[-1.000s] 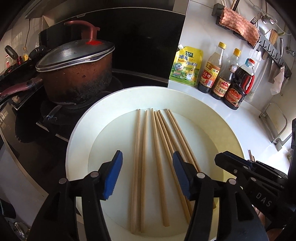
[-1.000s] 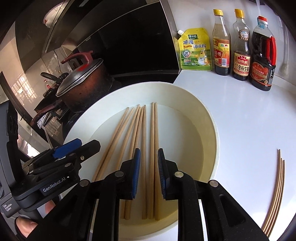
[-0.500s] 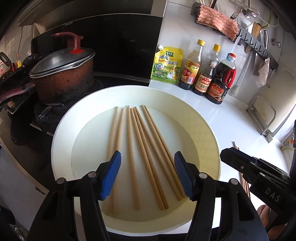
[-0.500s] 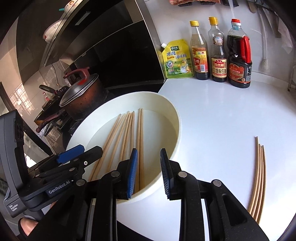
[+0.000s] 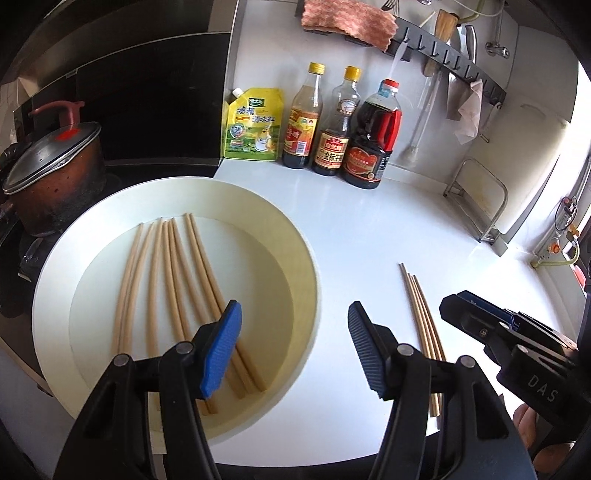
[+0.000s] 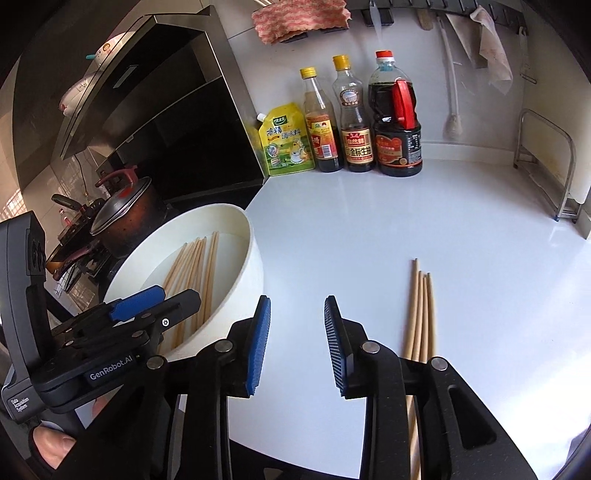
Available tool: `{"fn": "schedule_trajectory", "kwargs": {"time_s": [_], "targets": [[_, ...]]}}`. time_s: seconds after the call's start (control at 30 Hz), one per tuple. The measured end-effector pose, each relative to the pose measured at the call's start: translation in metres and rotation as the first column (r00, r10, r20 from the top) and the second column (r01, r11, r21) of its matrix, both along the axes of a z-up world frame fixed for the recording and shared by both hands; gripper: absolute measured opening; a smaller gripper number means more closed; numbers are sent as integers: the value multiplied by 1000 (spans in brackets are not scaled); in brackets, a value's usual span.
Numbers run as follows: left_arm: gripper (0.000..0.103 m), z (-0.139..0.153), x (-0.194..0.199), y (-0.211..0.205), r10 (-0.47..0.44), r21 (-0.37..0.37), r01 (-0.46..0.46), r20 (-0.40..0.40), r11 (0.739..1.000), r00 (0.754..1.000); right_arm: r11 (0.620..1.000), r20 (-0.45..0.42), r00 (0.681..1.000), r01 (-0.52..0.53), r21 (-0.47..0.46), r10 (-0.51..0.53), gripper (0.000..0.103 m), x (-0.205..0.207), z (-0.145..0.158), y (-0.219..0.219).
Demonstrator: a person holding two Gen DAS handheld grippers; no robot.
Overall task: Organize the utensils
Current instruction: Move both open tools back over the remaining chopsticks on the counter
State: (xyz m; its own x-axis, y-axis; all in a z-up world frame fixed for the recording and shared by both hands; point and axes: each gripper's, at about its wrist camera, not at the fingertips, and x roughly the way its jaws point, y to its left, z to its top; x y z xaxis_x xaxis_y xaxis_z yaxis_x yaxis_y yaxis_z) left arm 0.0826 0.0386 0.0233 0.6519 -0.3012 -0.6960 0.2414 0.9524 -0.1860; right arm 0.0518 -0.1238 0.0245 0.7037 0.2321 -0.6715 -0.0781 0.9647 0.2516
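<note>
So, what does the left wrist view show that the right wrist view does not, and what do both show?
Only the left wrist view shows the whole white basin from above, its chopsticks fanned out.

Only the right wrist view shows the range hood and the basin's outer wall.

Both show the pot, the yellow pouch, three bottles, the chopsticks on the counter, the pink cloth, and the other tool beside its own.

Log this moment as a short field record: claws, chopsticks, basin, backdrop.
left claw: open, empty, over the basin's right rim
right claw: jaws just opening, nothing between them, over bare counter
basin: white, round, holds loose chopsticks
chopsticks in basin: fanned on the bottom
chopsticks on counter: four, bundled, right of the basin
backdrop: three sauce bottles, yellow pouch, lidded pot
</note>
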Motion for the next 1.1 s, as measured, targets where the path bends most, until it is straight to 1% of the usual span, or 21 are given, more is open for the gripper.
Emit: {"fn": "schedule_trajectory", "kwargs": {"time_s": [0.17, 0.6, 0.83, 1.1], "targets": [[59, 1, -4, -26, -37, 5, 37, -3, 999, 999, 1000, 1, 1000, 21, 9, -21, 32, -7, -3, -24], [59, -5, -12, -80, -107, 23, 108, -30, 994, 994, 997, -18, 997, 79, 27, -78, 32, -18, -15, -75], [59, -11, -13, -99, -134, 39, 136, -50, 990, 990, 995, -25, 995, 95, 32, -94, 33, -20, -21, -93], [59, -19, -14, -112, -141, 59, 145, -70, 988, 988, 993, -41, 994, 106, 46, -104, 32, -21, -31, -105]]}}
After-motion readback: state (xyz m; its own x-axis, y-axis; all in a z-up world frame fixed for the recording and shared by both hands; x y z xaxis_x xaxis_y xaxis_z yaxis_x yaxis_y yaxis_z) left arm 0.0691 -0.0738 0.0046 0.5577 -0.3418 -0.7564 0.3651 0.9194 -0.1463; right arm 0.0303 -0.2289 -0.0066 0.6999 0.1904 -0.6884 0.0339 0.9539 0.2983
